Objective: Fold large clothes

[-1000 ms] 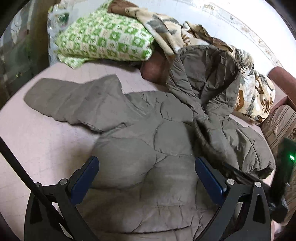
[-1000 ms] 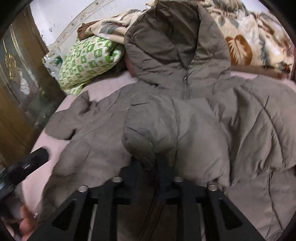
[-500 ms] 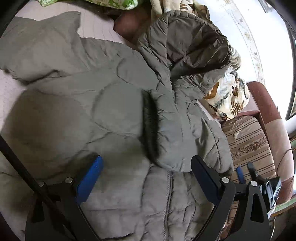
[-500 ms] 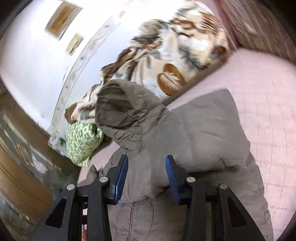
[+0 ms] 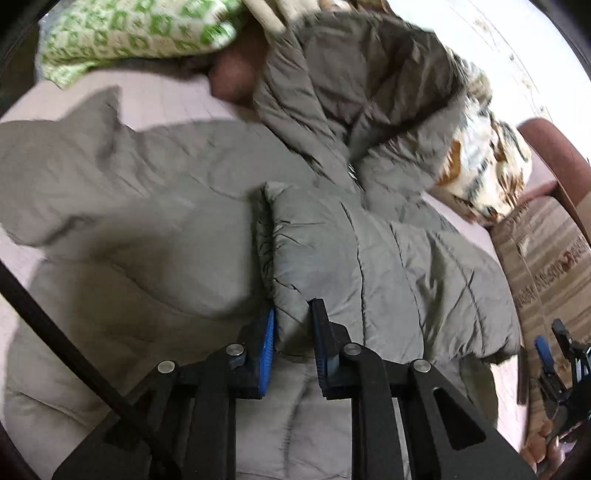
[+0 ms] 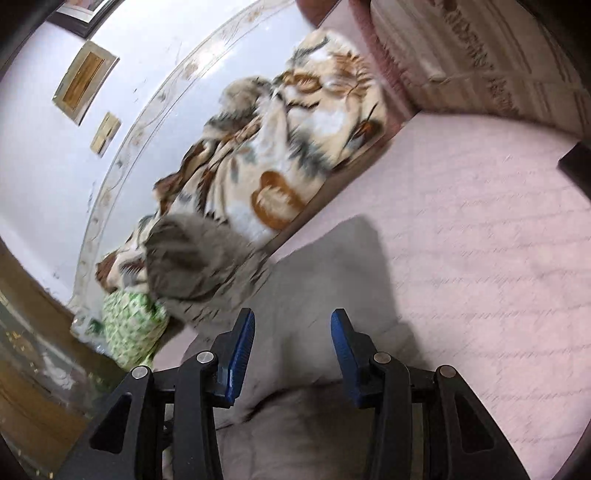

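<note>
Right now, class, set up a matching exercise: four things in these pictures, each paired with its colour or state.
Things:
1. left gripper
2. right gripper
3. pillow
4. blanket

States:
A. green and white checks
B. open above the jacket
C. shut on the jacket's cuff
D. cream with brown leaves

Pairs: 1-C, 2-B, 3-A, 4-D

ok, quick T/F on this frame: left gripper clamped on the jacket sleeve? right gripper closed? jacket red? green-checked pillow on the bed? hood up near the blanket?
1. The left gripper is clamped on the sleeve cuff of the jacket. True.
2. The right gripper is closed on fabric. False: its jaws are apart, holding nothing.
3. The jacket is red. False: it is olive-grey.
4. A green-checked pillow lies on the bed. True.
5. The hood lies by the patterned blanket. True.
</note>
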Demonstrator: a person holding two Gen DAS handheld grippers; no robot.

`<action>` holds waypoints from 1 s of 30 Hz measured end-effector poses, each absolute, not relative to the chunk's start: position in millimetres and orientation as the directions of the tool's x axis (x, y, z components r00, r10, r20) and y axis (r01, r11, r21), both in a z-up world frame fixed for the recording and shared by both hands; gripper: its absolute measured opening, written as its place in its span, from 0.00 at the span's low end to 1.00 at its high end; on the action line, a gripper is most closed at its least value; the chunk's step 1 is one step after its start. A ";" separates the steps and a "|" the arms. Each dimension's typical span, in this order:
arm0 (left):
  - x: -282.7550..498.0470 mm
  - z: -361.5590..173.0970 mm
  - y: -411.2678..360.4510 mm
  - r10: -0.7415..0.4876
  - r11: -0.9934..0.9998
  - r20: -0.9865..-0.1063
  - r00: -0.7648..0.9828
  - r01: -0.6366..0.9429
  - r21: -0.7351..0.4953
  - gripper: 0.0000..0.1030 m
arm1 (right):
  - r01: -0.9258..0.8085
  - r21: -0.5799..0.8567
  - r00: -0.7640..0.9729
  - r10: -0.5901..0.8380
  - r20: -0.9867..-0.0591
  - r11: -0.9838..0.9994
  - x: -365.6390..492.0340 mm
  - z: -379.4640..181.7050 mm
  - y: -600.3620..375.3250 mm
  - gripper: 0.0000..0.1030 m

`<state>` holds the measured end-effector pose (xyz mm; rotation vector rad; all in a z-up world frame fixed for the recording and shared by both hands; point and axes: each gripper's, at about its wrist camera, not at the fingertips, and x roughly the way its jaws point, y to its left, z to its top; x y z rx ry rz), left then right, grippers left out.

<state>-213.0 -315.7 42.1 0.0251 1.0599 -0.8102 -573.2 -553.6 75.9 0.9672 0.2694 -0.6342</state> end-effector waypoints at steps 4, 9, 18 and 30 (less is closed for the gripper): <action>-198.4 41.7 -304.1 -0.552 0.750 -0.788 0.273 0.576 -0.326 0.18 | 0.667 0.595 0.745 -0.401 -0.532 0.449 -558.0 77.2 -558.1 0.45; -192.3 39.3 -302.8 -0.537 0.758 -0.792 0.290 0.577 -0.303 0.19 | 0.710 0.476 0.688 -0.367 -0.626 0.519 -519.6 60.8 -554.6 0.40; -193.7 32.2 -304.2 -0.490 0.774 -0.804 0.337 0.592 -0.224 0.24 | 0.771 0.212 0.480 -0.328 -0.814 0.601 -467.1 9.9 -553.8 0.40; -204.7 71.9 -283.8 -0.521 0.793 -0.686 0.508 0.586 -0.167 0.32 | 0.780 0.261 0.558 -0.445 -0.701 0.568 -486.5 60.3 -564.0 0.44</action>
